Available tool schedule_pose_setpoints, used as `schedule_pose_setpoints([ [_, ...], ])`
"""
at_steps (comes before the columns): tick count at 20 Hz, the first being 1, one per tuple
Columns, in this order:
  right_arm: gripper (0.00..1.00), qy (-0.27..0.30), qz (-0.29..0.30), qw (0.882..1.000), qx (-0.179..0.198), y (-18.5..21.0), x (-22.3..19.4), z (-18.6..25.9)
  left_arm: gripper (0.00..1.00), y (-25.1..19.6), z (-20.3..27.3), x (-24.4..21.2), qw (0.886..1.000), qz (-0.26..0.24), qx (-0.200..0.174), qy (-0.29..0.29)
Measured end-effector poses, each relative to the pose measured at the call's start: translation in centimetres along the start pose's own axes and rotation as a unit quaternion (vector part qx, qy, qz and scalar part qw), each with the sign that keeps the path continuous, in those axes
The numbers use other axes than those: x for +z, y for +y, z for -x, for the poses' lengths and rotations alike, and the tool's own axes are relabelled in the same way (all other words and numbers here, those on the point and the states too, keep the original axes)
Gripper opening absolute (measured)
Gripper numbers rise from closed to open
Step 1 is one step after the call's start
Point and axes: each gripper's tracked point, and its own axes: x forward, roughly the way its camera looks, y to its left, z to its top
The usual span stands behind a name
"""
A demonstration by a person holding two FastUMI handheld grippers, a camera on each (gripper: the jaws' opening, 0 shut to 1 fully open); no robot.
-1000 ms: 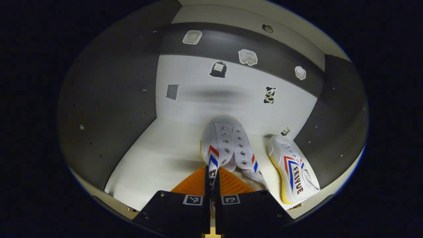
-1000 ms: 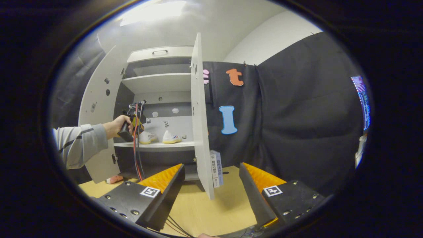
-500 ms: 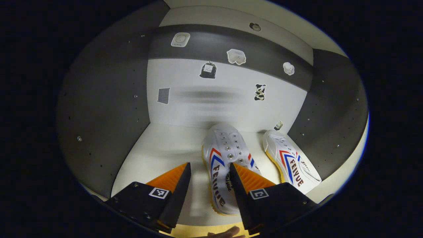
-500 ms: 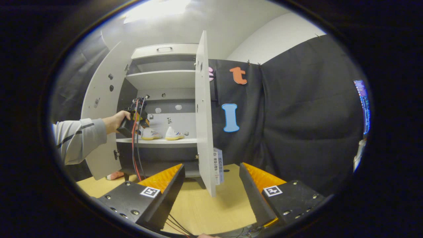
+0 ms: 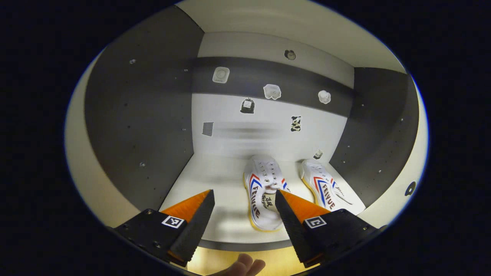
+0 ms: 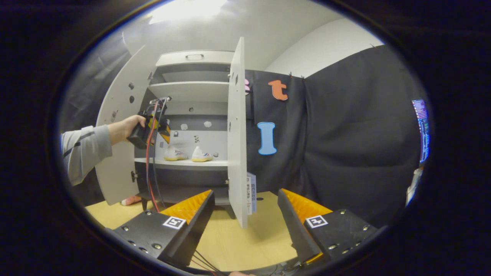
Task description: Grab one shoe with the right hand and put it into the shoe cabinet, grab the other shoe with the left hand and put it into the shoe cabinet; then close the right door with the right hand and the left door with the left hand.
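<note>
On the cabinet shelf [image 5: 226, 226] both shoes [image 5: 264, 195] sit, left gripper [image 5: 245, 209] spread

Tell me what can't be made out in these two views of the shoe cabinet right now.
- Left shoe, left gripper view: its inner side and heel edge are covered by a finger of the left gripper.
- Right shoe, same view: its heel end is hidden behind that finger.
- Both shoes, right gripper view: too small for detail.
- Book, right gripper view: mostly hidden behind the right door.
- Stickers on the back wall: too small to identify.
</note>
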Motion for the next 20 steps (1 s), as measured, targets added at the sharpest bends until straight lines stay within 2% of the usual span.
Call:
schedule_pose_setpoints([
  [2, 0.98, 0.011, -0.015, 1.000, 0.009, 0.8, -0.6, -0.1, 0.98, 1.2, 2.1, -0.2, 0.999, -0.040, 0.031, -0.018],
  [3, 0.98, 0.017, -0.021, 0.999, 0.019, 1.2, -1.0, 0.0, 0.98, 1.1, 3.1, 0.0, 0.998, -0.050, 0.031, -0.034],
  [6, 0.98, 0.021, -0.027, 0.999, 0.028, 1.5, -1.2, -0.2, 0.98, -0.5, 8.5, -1.1, 0.996, -0.069, -0.007, -0.062],
  [8, 0.98, 0.037, -0.037, 0.998, 0.033, 2.0, -2.0, -0.5, 0.97, -0.1, 12.2, -1.7, 0.991, -0.089, -0.019, -0.094],
  [11, 0.98, 0.048, -0.038, 0.997, 0.042, 2.5, -2.5, -0.3, 0.97, 0.1, 17.3, -3.4, 0.987, -0.086, -0.041, -0.127],
  [17, 0.98, 0.029, -0.030, 0.999, 0.024, 1.5, -1.5, -0.4, 0.97, 1.8, 24.2, -7.5, 0.981, -0.075, -0.055, -0.172],
  [20, 0.98, 0.033, -0.025, 0.999, 0.028, 0.7, -0.6, -1.5, 0.96, 2.9, 25.9, -11.8, 0.983, -0.058, -0.070, -0.162],
])
